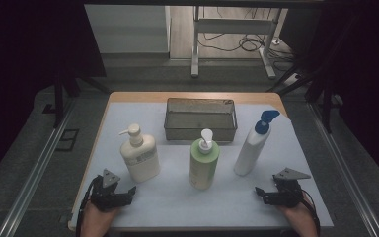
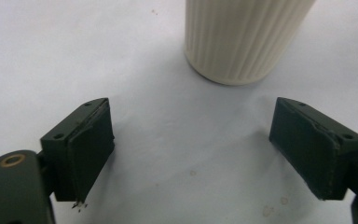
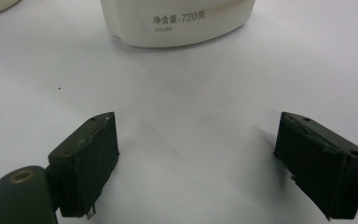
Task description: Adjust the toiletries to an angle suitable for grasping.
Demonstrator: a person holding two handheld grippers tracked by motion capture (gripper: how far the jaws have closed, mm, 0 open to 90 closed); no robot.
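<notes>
Your counter [image 1: 128, 97] has a wooden top, showing as a tan strip at the far edge, with a pale sheet [image 1: 296, 163] laid over most of it. Around you the room is dim, with dark drapes [image 1: 24, 54] on both sides. Grey floor [image 1: 44, 128] surrounds the counter, and a metal rail [image 1: 34, 173] runs along each side. Beyond, you see a lit wooden floor [image 1: 227, 39], a white frame [image 1: 229, 27] on 2 legs and loose cables [image 1: 249, 44].

Table [image 1: 128, 98] w/ sheet [image 1: 296, 163], 3 bottles [image 1: 205, 165], basket [image 1: 201, 120]

Cream ribbed bottle [image 1: 139, 154]; green bottle [image 1: 204, 163]; white bottle [image 1: 250, 148], blue cap; grey basket [image 1: 200, 129].
</notes>
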